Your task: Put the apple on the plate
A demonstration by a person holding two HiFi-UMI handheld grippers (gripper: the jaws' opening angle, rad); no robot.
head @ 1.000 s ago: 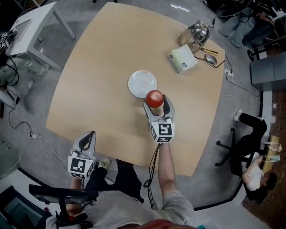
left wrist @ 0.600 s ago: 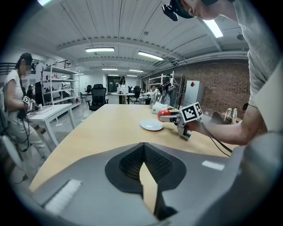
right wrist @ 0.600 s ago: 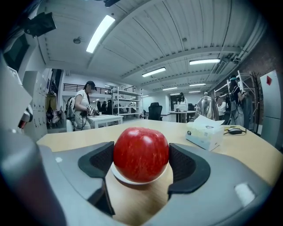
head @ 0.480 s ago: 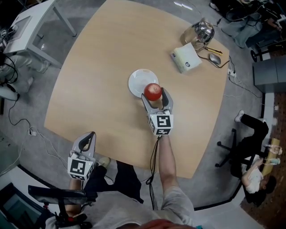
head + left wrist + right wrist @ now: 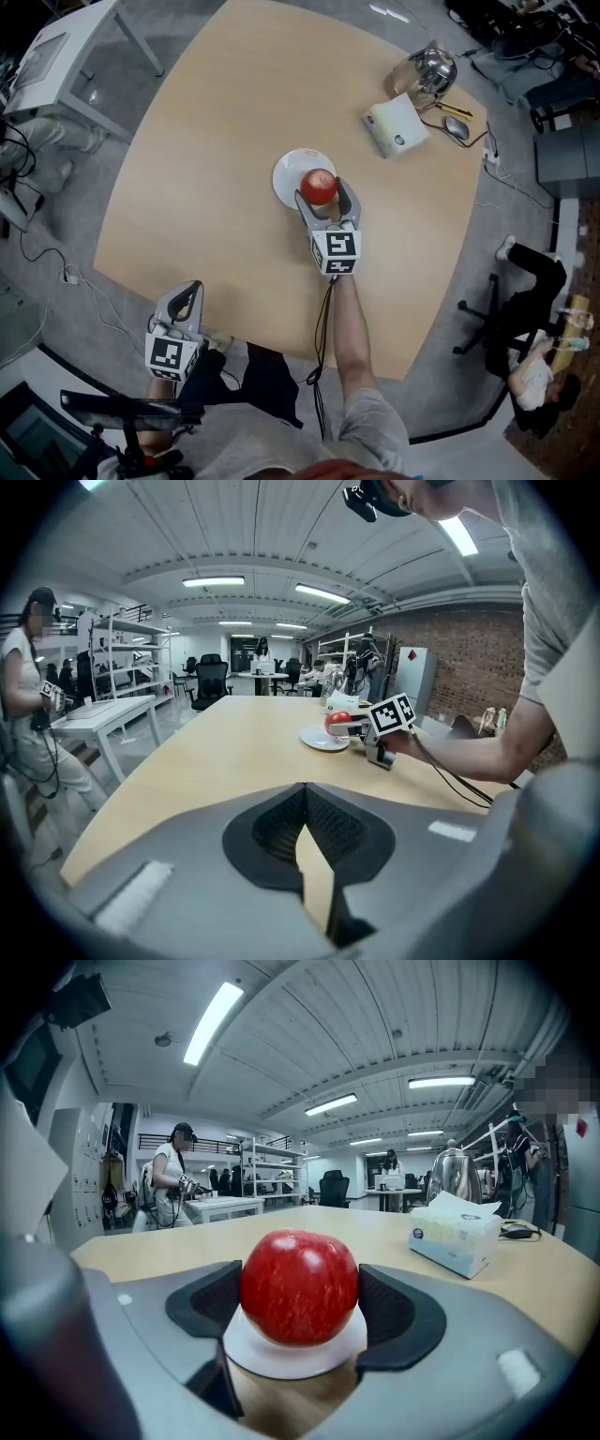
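Observation:
A red apple (image 5: 319, 185) is clamped between the jaws of my right gripper (image 5: 320, 190), which is shut on it. The apple hangs over the near right part of a small white plate (image 5: 287, 173) in the middle of the wooden table (image 5: 216, 141). In the right gripper view the apple (image 5: 300, 1286) fills the gap between the dark pads (image 5: 204, 1302), with the plate (image 5: 281, 1358) right beneath it; whether they touch I cannot tell. My left gripper (image 5: 185, 294) is shut and holds nothing, off the table's near left edge. From there I see the apple (image 5: 337, 720) and the plate (image 5: 317, 741) far off.
A tissue box (image 5: 397, 127) lies at the far right of the table, with a metal kettle (image 5: 429, 68) and a spoon (image 5: 457, 127) beyond it. A white side table (image 5: 56, 56) stands at far left. A person sits on a chair (image 5: 525, 328) at right.
My right gripper has carried the apple away from me and a little left, from beside the plate to over it. The left gripper has stayed where it was.

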